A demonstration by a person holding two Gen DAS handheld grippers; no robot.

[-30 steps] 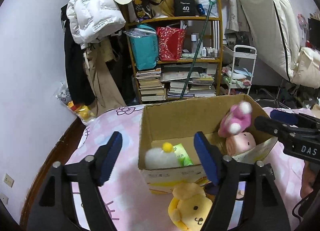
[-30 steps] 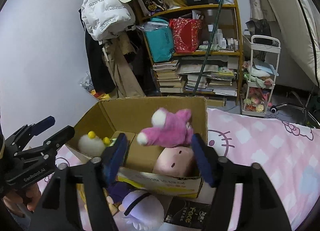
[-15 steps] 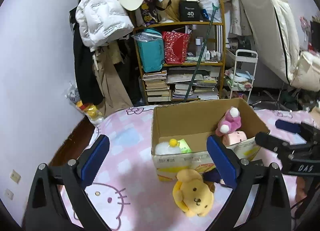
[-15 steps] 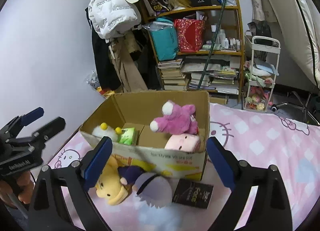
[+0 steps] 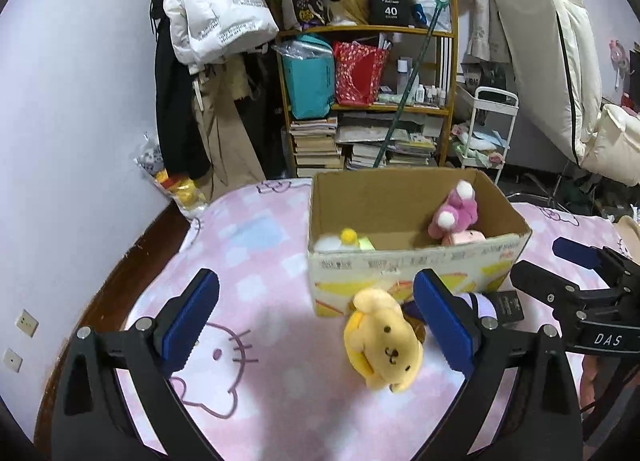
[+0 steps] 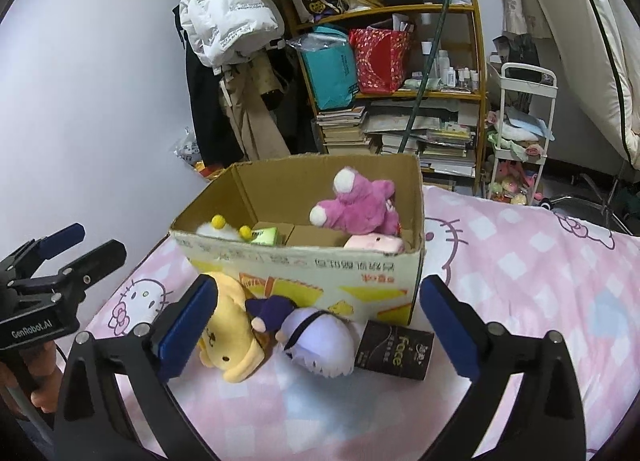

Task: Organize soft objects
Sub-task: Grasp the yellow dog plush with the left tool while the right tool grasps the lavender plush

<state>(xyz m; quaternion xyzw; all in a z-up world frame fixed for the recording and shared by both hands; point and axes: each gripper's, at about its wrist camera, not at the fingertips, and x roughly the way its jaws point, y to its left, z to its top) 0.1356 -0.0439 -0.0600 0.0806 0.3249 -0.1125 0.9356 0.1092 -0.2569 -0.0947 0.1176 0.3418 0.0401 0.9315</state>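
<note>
An open cardboard box (image 5: 416,273) (image 6: 304,261) stands on the pink bed. Inside lie a pink plush (image 6: 354,207) (image 5: 454,213), a pale pink plush (image 6: 372,242), a white plush with yellow pompoms (image 6: 218,227) and a green pack (image 6: 264,236). In front of the box lie a yellow dog plush (image 5: 384,345) (image 6: 230,337) and a lavender-haired doll (image 6: 316,335). My left gripper (image 5: 316,321) is open and empty, above the bed just before the yellow plush. My right gripper (image 6: 316,325) is open and empty, its fingers on either side of the doll and a little back from it.
A black box labelled "face" (image 6: 394,349) lies by the box's front right corner. The bed edge and brown floor (image 5: 120,281) are at left. A cluttered bookshelf (image 5: 368,101), hanging coats and a white trolley (image 6: 520,133) stand behind.
Both grippers have pulled back and up from the box. The pink plush, between the right fingers a second ago, now rests in the box. The right jaws stand wider.
</note>
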